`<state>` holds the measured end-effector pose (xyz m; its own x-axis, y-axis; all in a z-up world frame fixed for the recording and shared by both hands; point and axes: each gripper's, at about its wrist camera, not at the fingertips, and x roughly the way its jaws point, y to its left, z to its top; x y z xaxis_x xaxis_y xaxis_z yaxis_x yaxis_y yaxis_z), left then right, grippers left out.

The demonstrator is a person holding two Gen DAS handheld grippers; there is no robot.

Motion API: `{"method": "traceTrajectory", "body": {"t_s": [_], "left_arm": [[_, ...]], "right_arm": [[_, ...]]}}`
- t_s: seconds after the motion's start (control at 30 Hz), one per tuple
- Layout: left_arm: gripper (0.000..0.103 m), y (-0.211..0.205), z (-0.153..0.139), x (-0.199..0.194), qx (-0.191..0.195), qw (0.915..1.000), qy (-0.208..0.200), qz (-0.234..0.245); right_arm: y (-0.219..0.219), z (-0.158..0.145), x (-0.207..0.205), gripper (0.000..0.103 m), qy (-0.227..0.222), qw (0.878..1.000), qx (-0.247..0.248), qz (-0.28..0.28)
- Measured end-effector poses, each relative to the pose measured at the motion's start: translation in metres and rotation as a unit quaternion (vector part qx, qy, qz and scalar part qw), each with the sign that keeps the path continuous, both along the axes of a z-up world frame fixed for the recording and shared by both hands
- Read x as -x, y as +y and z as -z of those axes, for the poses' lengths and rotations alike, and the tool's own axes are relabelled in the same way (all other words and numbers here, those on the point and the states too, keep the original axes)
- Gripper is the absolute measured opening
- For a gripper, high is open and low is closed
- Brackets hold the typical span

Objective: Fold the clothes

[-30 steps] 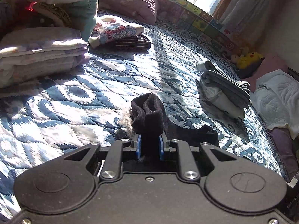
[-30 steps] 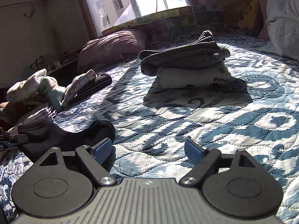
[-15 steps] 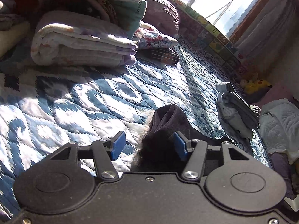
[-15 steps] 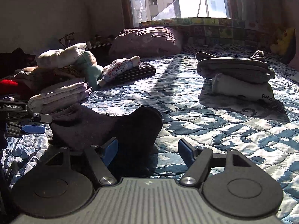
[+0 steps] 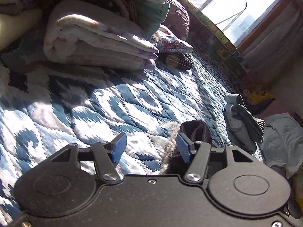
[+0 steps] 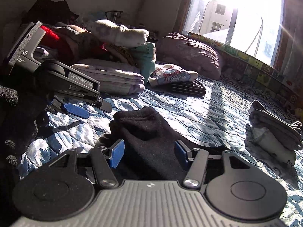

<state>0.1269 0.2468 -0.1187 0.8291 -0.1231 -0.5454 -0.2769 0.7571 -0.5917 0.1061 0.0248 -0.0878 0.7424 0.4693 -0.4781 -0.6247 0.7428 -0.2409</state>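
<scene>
Both grippers now open, dark garment lies free on the quilt

One second ago your left gripper (image 5: 150, 147) was clamped on the black fleece-lined garment (image 6: 149, 130); now its blue pads stand wide apart with only quilt (image 5: 106, 102) between them, and the cloth sits just outside its right-hand finger (image 5: 184, 147). You have let go and swung left, toward the folded blanket (image 5: 98, 45). Your right gripper (image 6: 149, 154) has come in over the garment since then: its jaws are spread wide, the dark cloth lying between them, unpinched. The garment rests bunched on the quilt, in the middle of the bed, well apart from the folded grey stack (image 6: 274, 132) by the window. My reading: the hand-over is half made. No tool holds the piece, so the next fold waits on your right gripper closing on it.
</scene>
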Motion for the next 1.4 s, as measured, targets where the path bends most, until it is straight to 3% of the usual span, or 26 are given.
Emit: {"method": "traceTrajectory", "body": {"t_s": [0.13, 0.2, 0.27, 0.43, 0.5, 0.57, 0.63, 0.77, 0.93, 1.07, 1.4], "left_arm": [[0.061, 0.003, -0.001, 0.001, 0.008, 0.9999, 0.002, 0.009], [0.066, 0.003, -0.003, -0.001, -0.009, 0.9998, 0.013, 0.016], [0.069, 0.004, -0.003, -0.002, -0.017, 0.9992, 0.027, 0.023], [0.073, 0.007, -0.006, 0.002, -0.028, 0.9982, 0.043, 0.031], [0.073, 0.009, -0.005, 0.003, -0.033, 0.998, 0.045, 0.029], [0.073, 0.011, -0.002, 0.003, -0.022, 0.9983, 0.047, 0.026], [0.073, 0.011, -0.002, 0.003, -0.019, 0.9984, 0.048, 0.024], [0.073, 0.01, -0.002, 0.003, -0.015, 0.9986, 0.043, 0.025], [0.073, 0.006, -0.004, 0.004, -0.014, 0.9987, 0.04, 0.029], [0.073, 0.002, -0.005, 0.003, -0.012, 0.9987, 0.036, 0.032], [0.073, -0.02, -0.016, 0.0, -0.014, 0.9984, 0.001, 0.054]], "right_arm": [[0.031, -0.001, -0.007, 0.058, -0.002, 1.0, 0.029, -0.007], [0.042, -0.001, -0.012, 0.058, -0.001, 0.999, 0.041, -0.007], [0.05, 0.002, -0.015, 0.05, -0.005, 0.998, 0.055, -0.004], [0.062, 0.01, -0.025, 0.045, 0.005, 0.998, 0.068, 0.008], [0.063, 0.012, -0.028, 0.037, 0.009, 0.998, 0.067, 0.012], [0.064, 0.01, -0.029, 0.02, 0.008, 0.997, 0.069, 0.018], [0.063, 0.007, -0.029, 0.016, 0.007, 0.998, 0.065, 0.026], [0.048, -0.008, -0.031, 0.014, -0.001, 0.998, 0.029, 0.051], [0.009, -0.034, -0.043, 0.014, 0.015, 0.993, -0.049, 0.103], [-0.033, -0.052, -0.056, 0.014, 0.037, 0.981, -0.12, 0.151], [-0.135, -0.059, -0.081, 0.014, 0.076, 0.94, -0.22, 0.249]]}}
